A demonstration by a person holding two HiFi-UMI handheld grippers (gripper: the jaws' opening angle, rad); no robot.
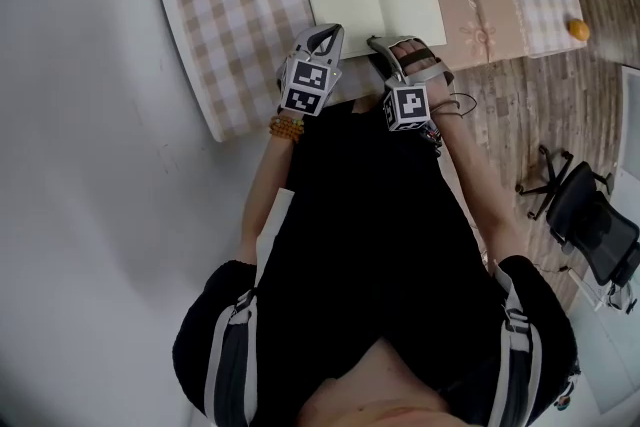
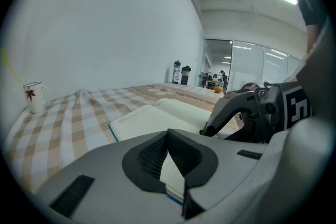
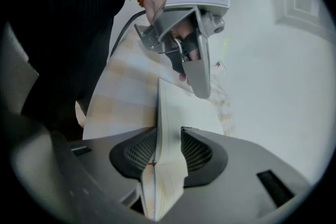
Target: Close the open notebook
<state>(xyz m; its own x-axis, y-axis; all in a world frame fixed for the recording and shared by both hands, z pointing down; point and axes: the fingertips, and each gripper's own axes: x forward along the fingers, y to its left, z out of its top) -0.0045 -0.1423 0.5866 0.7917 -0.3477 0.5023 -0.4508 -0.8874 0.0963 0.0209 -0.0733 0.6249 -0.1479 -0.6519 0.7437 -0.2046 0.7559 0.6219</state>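
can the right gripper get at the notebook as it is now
Very likely yes: the right gripper has an edge of the notebook between its fingers, with nothing in the way.

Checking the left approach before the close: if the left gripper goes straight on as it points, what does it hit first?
The notebook: the left gripper sits at its near edge, so it would run on over the left page, then the cloth. Whether it skims or touches the page is unclear.
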